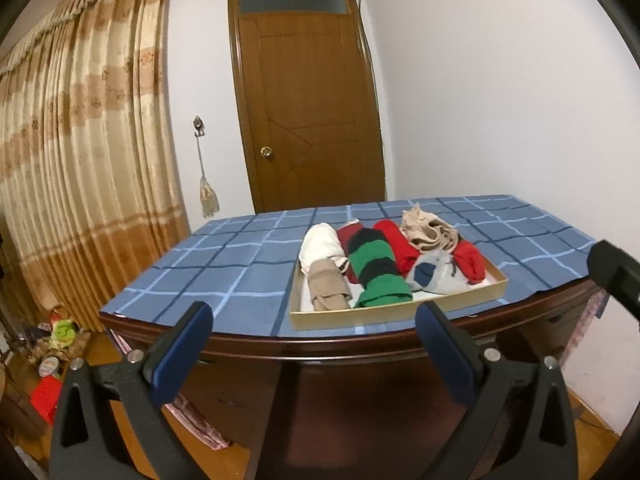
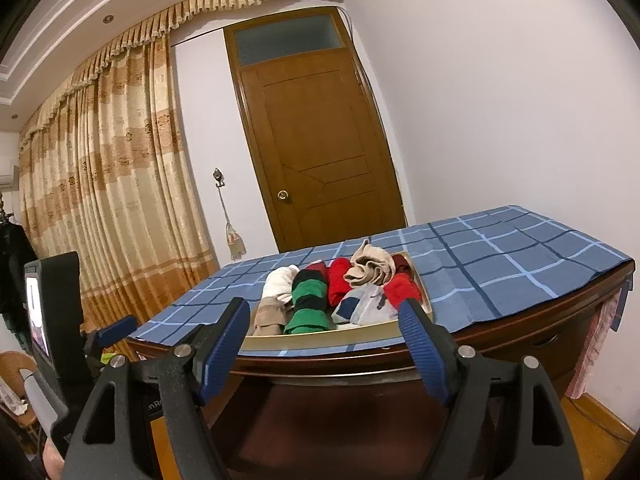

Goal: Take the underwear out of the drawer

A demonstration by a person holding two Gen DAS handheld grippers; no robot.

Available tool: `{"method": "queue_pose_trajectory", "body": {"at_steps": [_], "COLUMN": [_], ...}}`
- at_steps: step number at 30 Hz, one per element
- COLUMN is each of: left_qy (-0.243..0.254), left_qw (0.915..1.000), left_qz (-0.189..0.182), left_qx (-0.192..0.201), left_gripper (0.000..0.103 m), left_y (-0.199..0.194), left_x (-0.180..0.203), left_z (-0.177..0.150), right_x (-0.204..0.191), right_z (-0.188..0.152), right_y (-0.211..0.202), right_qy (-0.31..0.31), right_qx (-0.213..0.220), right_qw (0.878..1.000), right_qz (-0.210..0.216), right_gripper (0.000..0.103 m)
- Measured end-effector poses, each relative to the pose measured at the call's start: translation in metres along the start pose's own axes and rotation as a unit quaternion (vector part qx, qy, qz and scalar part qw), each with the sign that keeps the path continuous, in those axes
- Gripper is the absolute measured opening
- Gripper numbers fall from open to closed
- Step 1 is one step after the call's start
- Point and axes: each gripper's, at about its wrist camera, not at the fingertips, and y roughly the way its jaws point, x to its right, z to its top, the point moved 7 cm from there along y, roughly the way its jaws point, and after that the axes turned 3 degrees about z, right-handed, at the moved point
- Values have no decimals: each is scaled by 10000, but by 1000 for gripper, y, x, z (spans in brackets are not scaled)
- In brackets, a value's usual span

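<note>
Left wrist view: showing the left gripper (image 1: 314, 322) at the bottom of the frame, blue pads spread wide with nothing between them, hovering short of the table (image 1: 360, 354) edge. Sitting just right of centre on the blue checked cloth (image 1: 224, 264), a shallow tan drawer (image 1: 400, 314) holding rolled garments side by side: a white roll (image 1: 320, 246) with a beige piece (image 1: 328, 290) in front of it, a green-and-black striped roll (image 1: 378, 270), red pieces (image 1: 396, 246), a grey-and-navy piece (image 1: 434, 276), and crumpled beige underwear (image 1: 428, 230) lying on top at the far right of the drawer. Peeking in at the right edge, a dark part of the right gripper (image 1: 616, 276). Lying low at the left edge, floor clutter (image 1: 56, 344) seen only here.

Right wrist view: showing the right gripper (image 2: 328, 332) low in the frame, pads standing wide apart and empty, framing the near rim of the drawer (image 2: 320, 338). Appearing centre frame, the same rolls, with the beige underwear (image 2: 370, 266) bunched loosely above the red pieces (image 2: 340, 280). Standing at the left edge, the left gripper (image 2: 116, 328) and its dark body, its opening unreadable here. Hanging at the right, a pink cloth (image 2: 596, 344) off the table's side, and showing at the top, ceiling moulding (image 2: 60, 32) missing from the other view.
</note>
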Motion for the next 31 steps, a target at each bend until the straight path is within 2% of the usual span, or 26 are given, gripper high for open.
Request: {"method": "queue_pose_trajectory", "body": {"at_steps": [5,11,18,21,31], "left_qy": [-96,-81,-221,-308,-22], "left_qw": [9997,9993,9961,9957,9964], "left_qz": [-190,-236,-575,-529,-350], "left_qx": [-148,-284,-627,-695,-773], "left_gripper": [103,103,103,103,103], "left_y": [12,27,51,59,88], "left_x": [4,12,21,21,30], "left_z": [3,7,7,7,13], "right_x": [6,16,39,53,102], "right_z": [3,9,17,19,33], "right_y": [8,17,35,44,70], "right_qy": [46,44,167,258,438], "right_qx": [-47,-63,-111,-163,-322], "right_qw": [10000,9999,9993,9987,9942], "right_qz": [-27,-132,-305,-420,-932], "right_gripper": [79,79,79,79,79]}}
